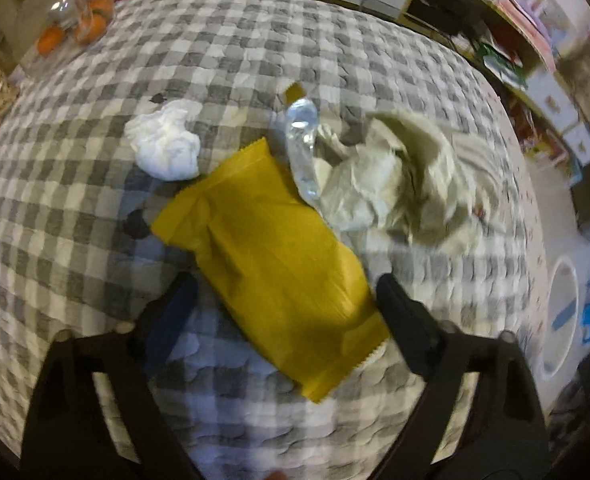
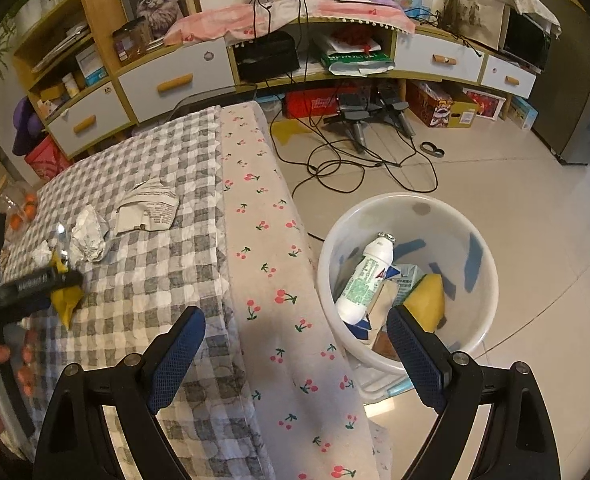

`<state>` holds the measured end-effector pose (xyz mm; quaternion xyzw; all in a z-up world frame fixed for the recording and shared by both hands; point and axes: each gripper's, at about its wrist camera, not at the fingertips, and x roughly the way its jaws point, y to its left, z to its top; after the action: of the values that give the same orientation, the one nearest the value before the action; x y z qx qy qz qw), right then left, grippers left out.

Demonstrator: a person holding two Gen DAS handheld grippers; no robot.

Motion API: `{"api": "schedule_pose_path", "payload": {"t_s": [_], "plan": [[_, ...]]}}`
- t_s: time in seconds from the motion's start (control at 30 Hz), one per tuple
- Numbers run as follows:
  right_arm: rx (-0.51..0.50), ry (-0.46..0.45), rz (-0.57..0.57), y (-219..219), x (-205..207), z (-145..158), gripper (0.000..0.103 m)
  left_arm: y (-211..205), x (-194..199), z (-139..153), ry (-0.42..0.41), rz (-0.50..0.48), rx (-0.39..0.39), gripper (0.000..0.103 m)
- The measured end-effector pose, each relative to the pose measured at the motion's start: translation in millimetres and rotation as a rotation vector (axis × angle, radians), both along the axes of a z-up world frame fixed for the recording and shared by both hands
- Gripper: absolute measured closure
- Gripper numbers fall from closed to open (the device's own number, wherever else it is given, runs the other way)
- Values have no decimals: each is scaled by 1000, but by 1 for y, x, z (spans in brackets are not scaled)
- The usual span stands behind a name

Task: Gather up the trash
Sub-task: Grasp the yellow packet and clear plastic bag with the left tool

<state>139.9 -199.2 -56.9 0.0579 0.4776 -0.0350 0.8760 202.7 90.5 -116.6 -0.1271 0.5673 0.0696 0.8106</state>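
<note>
The left gripper [image 1: 283, 304] points steeply down over the checkered table [image 1: 95, 208], fingers [image 1: 399, 320] spread either side of the yellow wrapper [image 1: 271, 264]. The right one looks to be against the wrapper's edge, the left one clear of it, so no real grip. A white tissue wad [image 1: 165, 146], a clear plastic bottle [image 1: 303, 140] and crumpled paper [image 1: 395, 176] lie just past it. The right gripper [image 2: 295, 344] tilts down over the table edge, fingers wide and empty, with the white bin [image 2: 483, 248] on the floor right beside it, holding a white bottle [image 2: 369, 276].
</note>
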Motion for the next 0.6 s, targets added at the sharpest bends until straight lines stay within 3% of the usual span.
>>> {"api": "schedule_pose_path", "payload": {"t_s": [0.13,0.23,0.4,0.6], "plan": [[21,2,3,9,8,-1,10,17,-10,5,-11,-30,-57,49],[32,1,24,23,14,-2,10,37,-17,8,-10,-43,-127,61],[47,-4,62,50,26,-5,10,55,-31,23,-38,-79,-183,67],[101,-22,109,92,43,-8,10,68,-48,53,-113,-127,-119,67]]}}
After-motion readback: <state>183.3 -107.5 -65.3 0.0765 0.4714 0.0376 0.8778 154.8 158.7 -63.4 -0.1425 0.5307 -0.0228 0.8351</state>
